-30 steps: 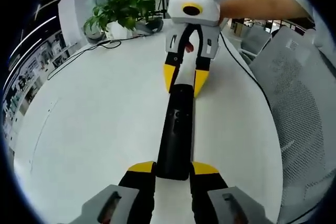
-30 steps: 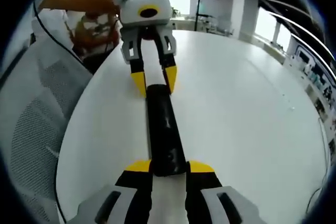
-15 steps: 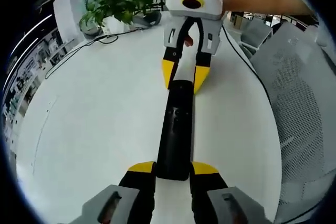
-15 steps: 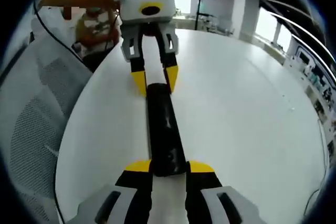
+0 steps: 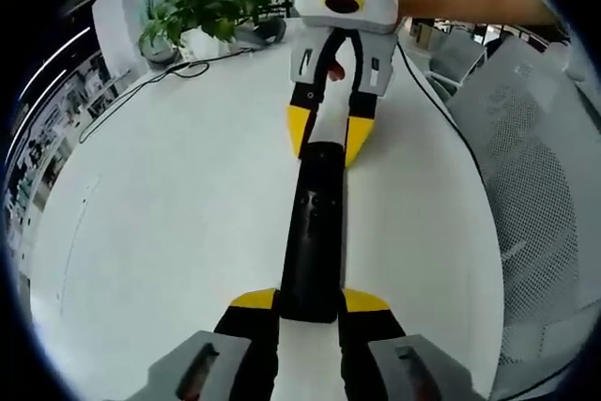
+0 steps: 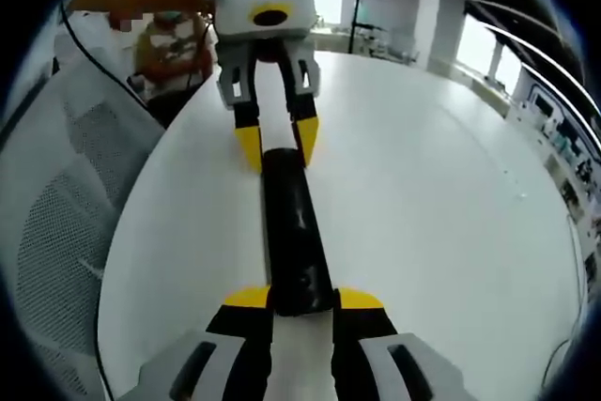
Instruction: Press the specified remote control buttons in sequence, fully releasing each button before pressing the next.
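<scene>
Change: almost none; views shifted slightly.
Remote control: lay on bench.
Left hand-held gripper: clamped on its near end.
Right hand-held gripper: clamped on the opposite end.
Progress: no press visible; sequence apparently remained.

White table, potted plant, black cable, mesh chair

Bright, even indoor light from ceiling strips overhead. White surface near blown out, weak soft shadows. Black remote control shows a dull sheen along its top, buttons barely readable. Strong fisheye bending at the edges; the potted plant and mesh chair curve and go soft. Centre sharp, no motion blur.
</scene>
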